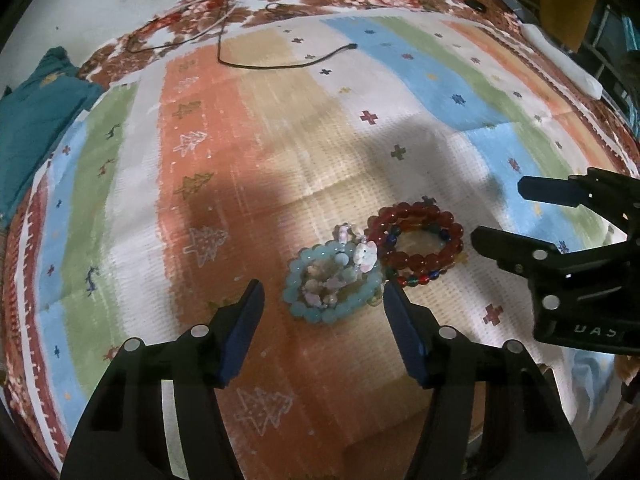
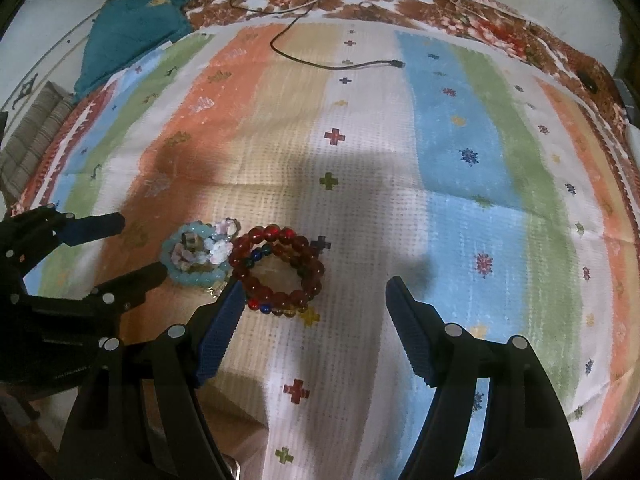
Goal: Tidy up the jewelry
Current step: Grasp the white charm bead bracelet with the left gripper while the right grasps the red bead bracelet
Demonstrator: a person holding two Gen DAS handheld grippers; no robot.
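Your blue bracelet (image 1: 330, 286) and red bracelet (image 1: 416, 246) lie flat on the striped cloth (image 1: 280, 128), touching side by side, rings facing up, so neither has a long axis to speak of. Your left claw (image 1: 322, 304) hangs spread wide, straddling the blue one. Your right claw (image 2: 314, 298) is wide too, its left finger (image 2: 224, 320) at the red beads' near edge.

Both pictures are dim and a little soft. A big dark shadow is thrown across the middle of the striped cloth (image 1: 280, 128). The edges are bent round and are darkened at the corners. Small bright spots are seen on the red beads (image 2: 276, 268).
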